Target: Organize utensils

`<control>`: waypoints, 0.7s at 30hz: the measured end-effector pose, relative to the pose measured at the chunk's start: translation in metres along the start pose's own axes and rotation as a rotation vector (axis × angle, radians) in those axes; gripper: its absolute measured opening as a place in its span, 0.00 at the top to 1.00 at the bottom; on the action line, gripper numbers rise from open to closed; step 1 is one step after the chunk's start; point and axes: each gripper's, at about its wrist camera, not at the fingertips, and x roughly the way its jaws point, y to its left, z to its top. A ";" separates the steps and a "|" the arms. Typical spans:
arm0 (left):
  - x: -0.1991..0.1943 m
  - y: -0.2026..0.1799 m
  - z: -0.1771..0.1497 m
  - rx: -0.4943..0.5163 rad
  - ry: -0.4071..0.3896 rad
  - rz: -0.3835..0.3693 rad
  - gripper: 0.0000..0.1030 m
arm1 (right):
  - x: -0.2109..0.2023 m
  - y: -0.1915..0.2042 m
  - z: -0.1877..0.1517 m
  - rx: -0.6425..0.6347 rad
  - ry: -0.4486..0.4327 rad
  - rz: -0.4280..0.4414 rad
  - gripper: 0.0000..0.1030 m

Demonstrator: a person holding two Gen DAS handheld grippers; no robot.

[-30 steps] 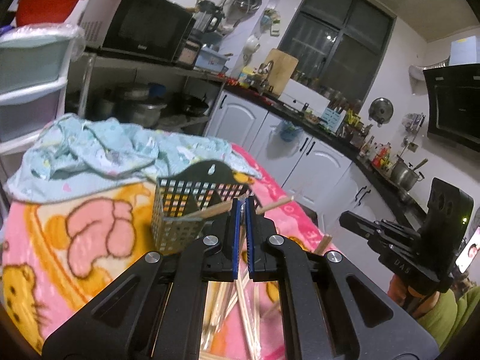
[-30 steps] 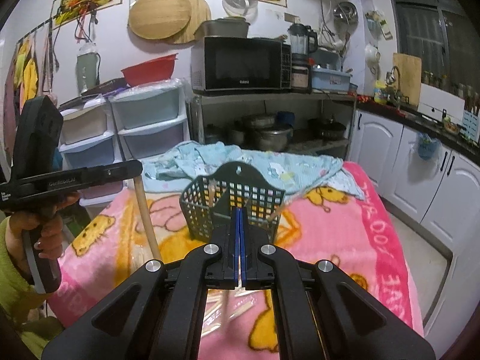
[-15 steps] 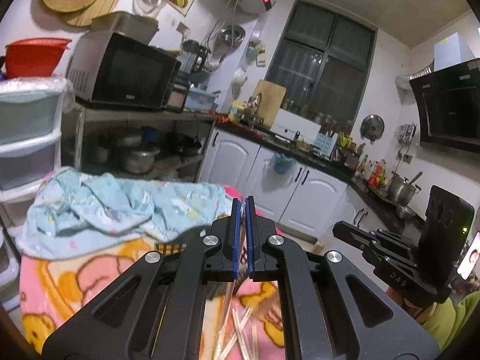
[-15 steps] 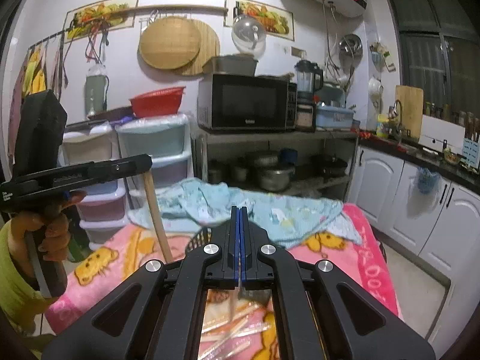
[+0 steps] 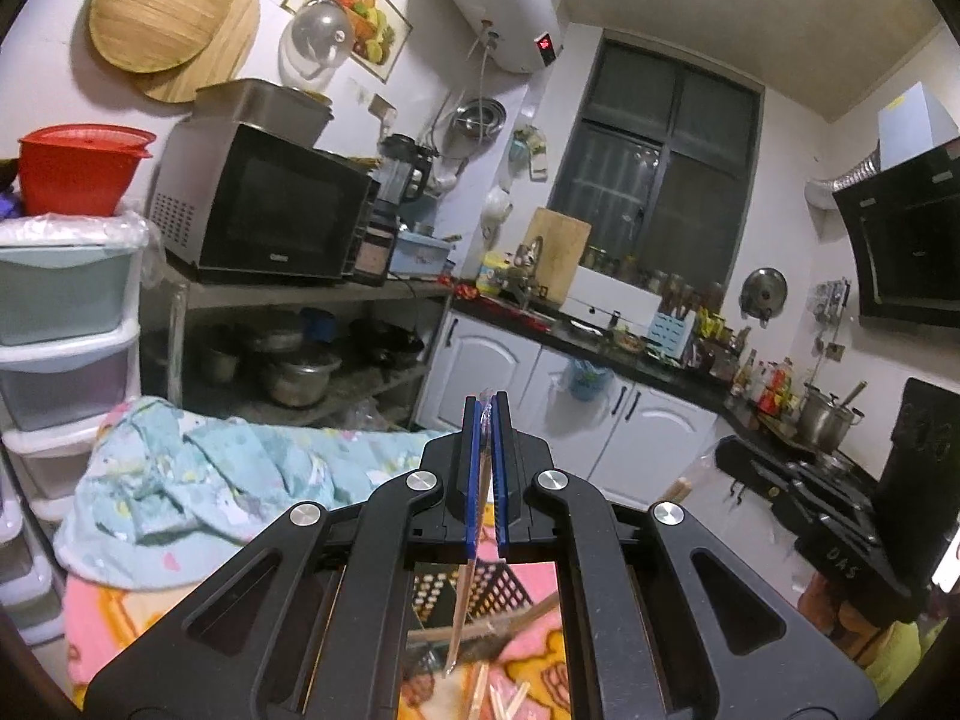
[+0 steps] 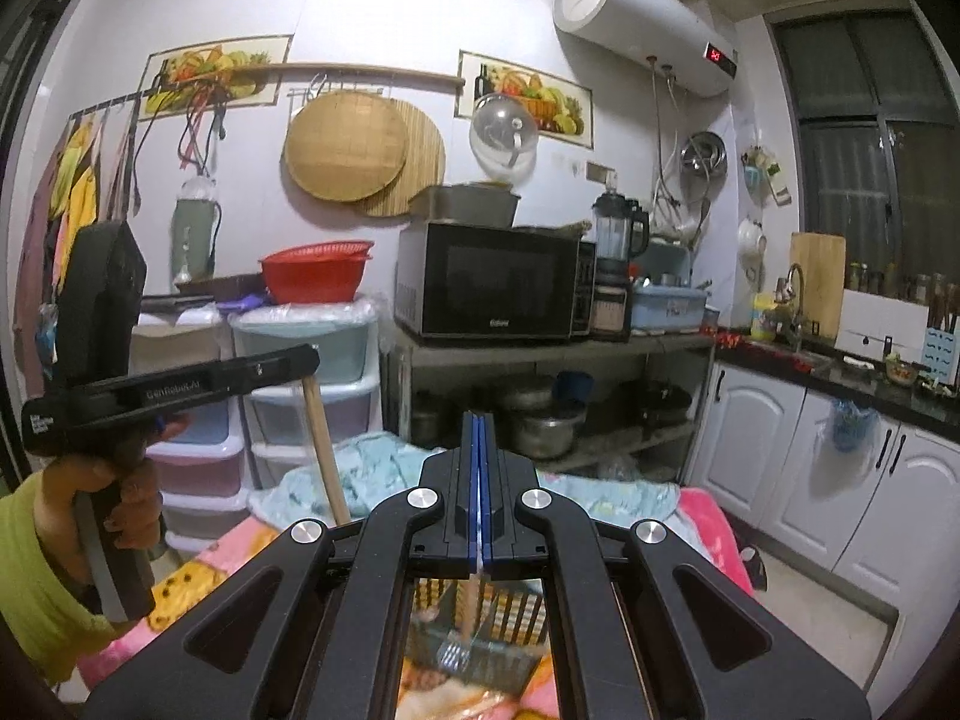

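Note:
My left gripper (image 5: 486, 402) is shut on a thin wooden stick (image 5: 461, 612), probably a chopstick, that hangs down over the black mesh basket (image 5: 486, 585). Loose chopsticks (image 5: 495, 696) lie on the pink blanket below. My right gripper (image 6: 480, 417) is shut on a wooden-handled fork (image 6: 454, 653) that dangles, tines down, above the same basket (image 6: 522, 606). In the right wrist view the left gripper (image 6: 309, 355) is held up at the left with its stick (image 6: 324, 450) pointing down. The left wrist view shows the right gripper (image 5: 729, 456) at the right.
The pink cartoon blanket (image 5: 102, 618) covers the table, with a crumpled light blue cloth (image 5: 210, 474) at its far side. Behind stand plastic drawers (image 6: 312, 384), a shelf with a microwave (image 6: 492, 282) and pots, and white kitchen cabinets (image 5: 600, 414).
Both grippers have risen from the table, each still shut on its utensil. The basket has dropped from the middle of both views to below the jaws.

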 end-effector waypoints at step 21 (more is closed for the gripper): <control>0.042 0.004 0.008 0.065 -0.033 0.081 0.98 | 0.051 -0.041 0.011 0.040 0.005 -0.076 0.99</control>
